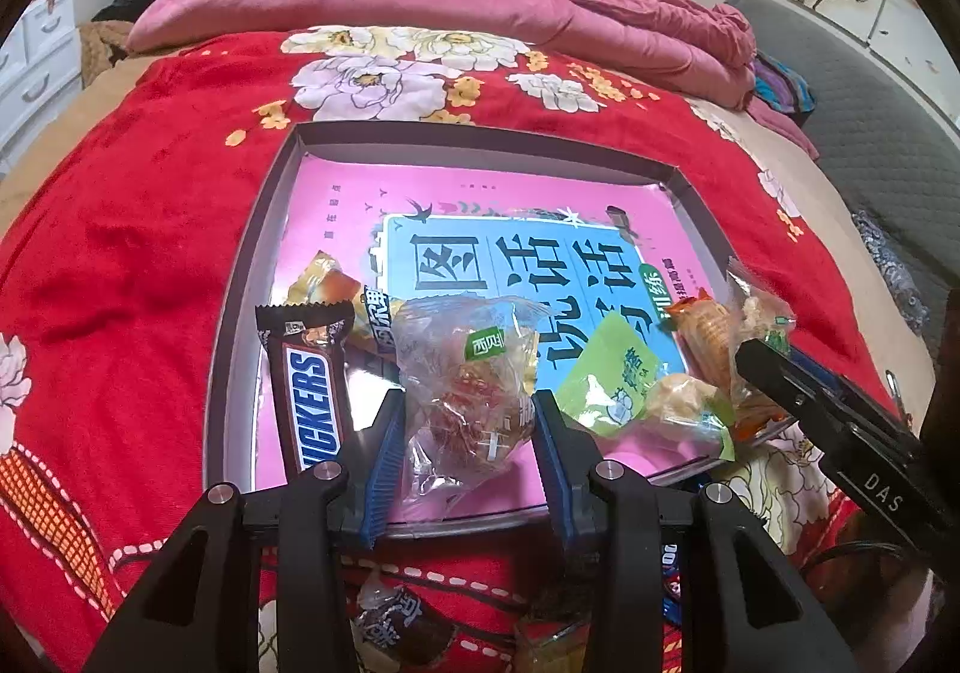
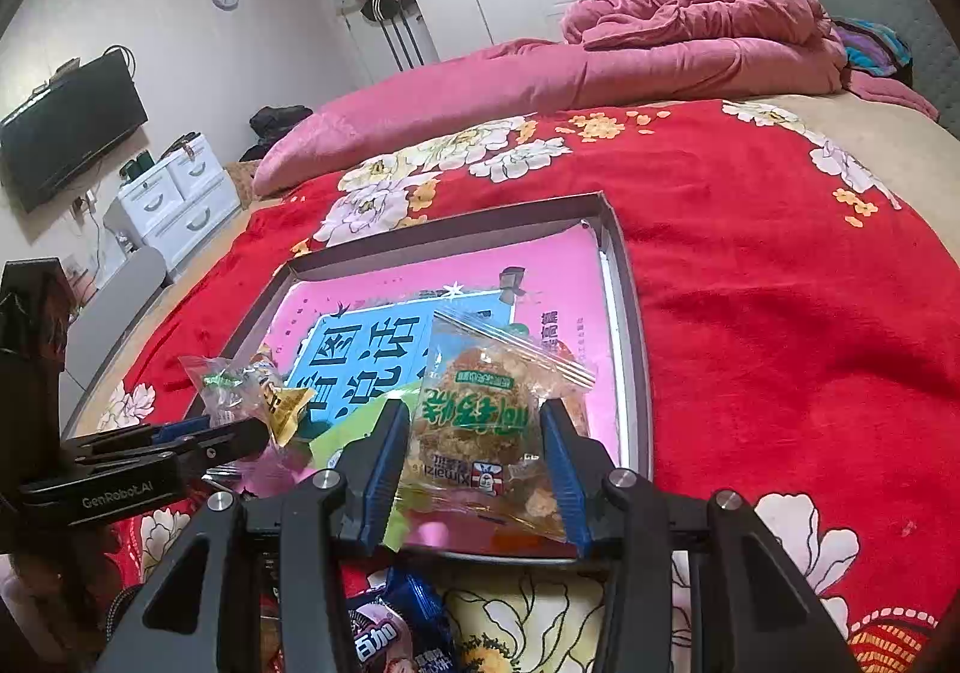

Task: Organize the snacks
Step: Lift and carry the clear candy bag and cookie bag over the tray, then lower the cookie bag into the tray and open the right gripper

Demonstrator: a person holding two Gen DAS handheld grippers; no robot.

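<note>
Spread over the bed, a red floral blanket [image 1: 150, 205] carries a shallow box tray [image 1: 276, 181] lined with a pink book, where a Snickers bar [image 1: 312, 403] and other snacks already lie. Both tools hover over its near edge: the left gripper [image 1: 465, 433] is clamped on a clear-wrapped snack [image 1: 468, 385], the right gripper [image 2: 474, 463] on a bagged pastry [image 2: 486, 421]. To finish well, I'd lower each packet onto bare pink, clear of its neighbours, before parting the jaws.
</note>
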